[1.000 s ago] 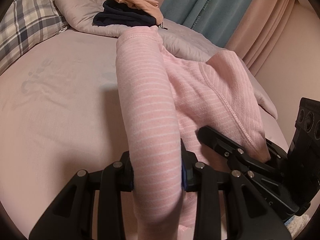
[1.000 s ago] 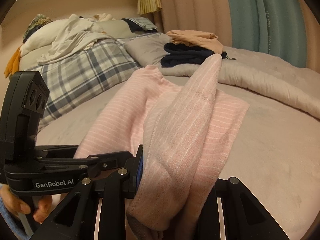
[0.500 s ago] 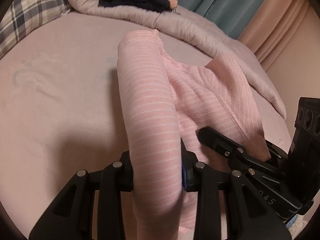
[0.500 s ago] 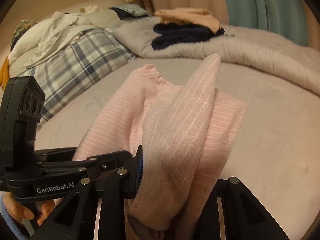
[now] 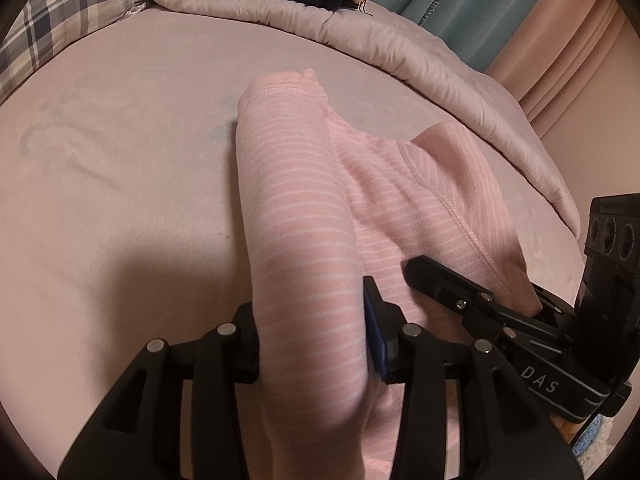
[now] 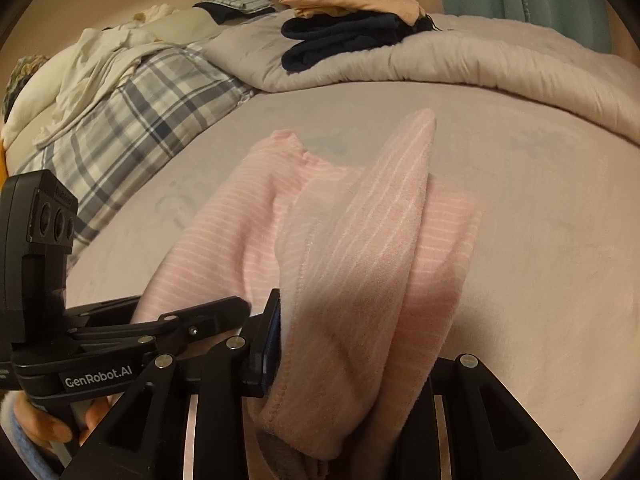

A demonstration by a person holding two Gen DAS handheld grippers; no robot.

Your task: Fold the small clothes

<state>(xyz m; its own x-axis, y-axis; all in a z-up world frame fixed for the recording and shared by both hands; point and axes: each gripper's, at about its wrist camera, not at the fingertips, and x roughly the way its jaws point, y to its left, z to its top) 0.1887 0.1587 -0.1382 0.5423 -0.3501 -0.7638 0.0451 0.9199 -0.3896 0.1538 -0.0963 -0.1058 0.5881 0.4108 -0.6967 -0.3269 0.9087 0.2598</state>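
A: What sort of place is this?

B: A bedroom in a home. There's a bed point(image 6: 540, 240) with a pinkish sheet, a rumpled quilt point(image 6: 480, 60) along its far side and a plaid pillow point(image 6: 132, 120).

A: Anything else?

B: Folded clothes point(image 6: 344, 36) stacked on the quilt, loose white bedding point(image 6: 92, 68) heaped behind the pillow, and teal and pink curtains point(image 5: 500, 12) hanging beyond.

Left gripper point(image 5: 312, 344) clamped, right gripper point(image 6: 352, 364) clamped, side by side

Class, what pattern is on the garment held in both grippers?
Pink garment with thin white stripes; clearest in the left wrist view.
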